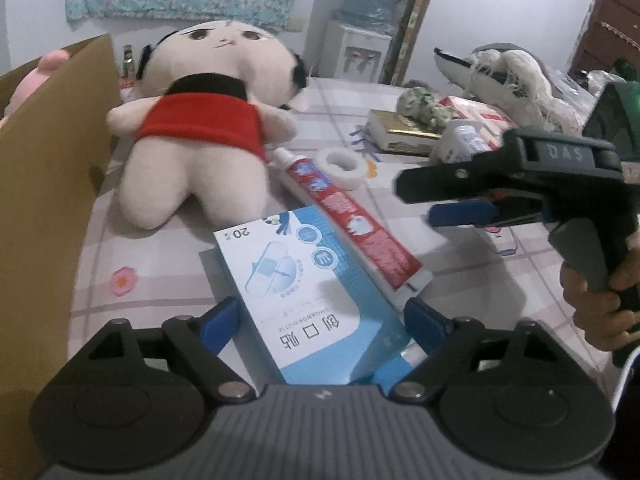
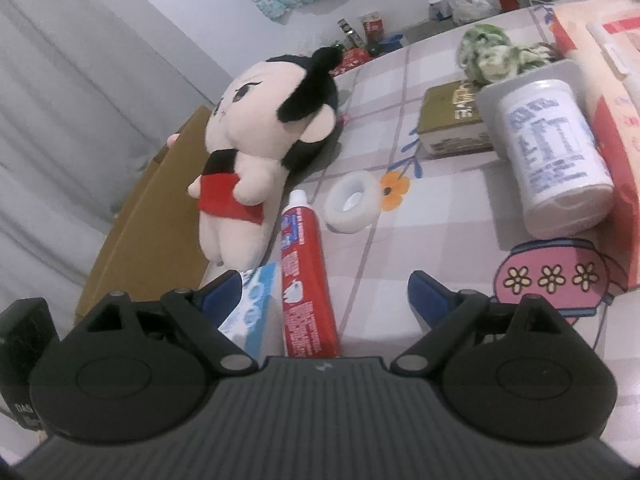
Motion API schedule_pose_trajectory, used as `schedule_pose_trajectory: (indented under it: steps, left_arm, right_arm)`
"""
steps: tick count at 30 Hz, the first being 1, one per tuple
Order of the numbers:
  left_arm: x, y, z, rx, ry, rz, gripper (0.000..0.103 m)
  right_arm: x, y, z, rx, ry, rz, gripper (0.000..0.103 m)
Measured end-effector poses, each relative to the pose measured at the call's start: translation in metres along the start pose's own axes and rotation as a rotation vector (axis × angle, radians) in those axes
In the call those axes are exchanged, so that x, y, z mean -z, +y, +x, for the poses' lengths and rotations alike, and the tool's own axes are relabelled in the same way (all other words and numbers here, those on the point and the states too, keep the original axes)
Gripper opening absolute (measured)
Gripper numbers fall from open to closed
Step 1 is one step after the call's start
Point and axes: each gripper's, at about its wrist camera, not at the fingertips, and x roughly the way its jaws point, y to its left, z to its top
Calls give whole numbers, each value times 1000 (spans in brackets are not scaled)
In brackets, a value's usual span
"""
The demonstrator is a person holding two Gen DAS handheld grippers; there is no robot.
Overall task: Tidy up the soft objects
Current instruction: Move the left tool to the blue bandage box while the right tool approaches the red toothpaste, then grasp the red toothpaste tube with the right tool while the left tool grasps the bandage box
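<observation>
A plush doll [image 1: 200, 140] in a red shirt, with a cream body and black hair, lies face up on the checked tablecloth; it also shows in the right wrist view [image 2: 256, 152]. A pink plush [image 1: 32, 80] sits inside the cardboard box [image 1: 52, 200] at the left. A green-and-white fluffy bundle [image 2: 492, 54] rests at the far right. My left gripper [image 1: 320, 316] is open, and a blue-white plaster box [image 1: 304, 292] lies below between its fingers. My right gripper [image 2: 324, 288] is open over a red toothpaste tube [image 2: 306, 280]; it also appears at the right of the left wrist view [image 1: 416, 200].
A tape roll [image 2: 352, 202], a white bottle [image 2: 552, 160], a gold-edged book [image 2: 452, 120] and a red-and-white pack [image 2: 600, 60] crowd the right side. A white fringed cloth [image 1: 516, 80] lies at the back. The cardboard box's wall [image 2: 152, 216] borders the table's left edge.
</observation>
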Motion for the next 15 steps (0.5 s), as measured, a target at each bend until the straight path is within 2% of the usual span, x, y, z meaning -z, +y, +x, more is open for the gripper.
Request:
schedule_pose_trajectory:
  steps: [3, 7, 10, 15]
  left_arm:
    - [0, 11, -4, -7, 9, -14, 84]
    - [1, 21, -12, -34, -15, -45, 70]
    - [1, 28, -14, -27, -22, -77, 63]
    - [3, 25, -17, -27, -28, -62, 64]
  right_arm:
    - [0, -1, 0, 1, 1, 0, 90]
    - [-2, 0, 2, 4, 6, -3, 91]
    - [-2, 4, 4, 20, 11, -24, 91]
    - [-8, 13, 12, 28, 18, -22, 91]
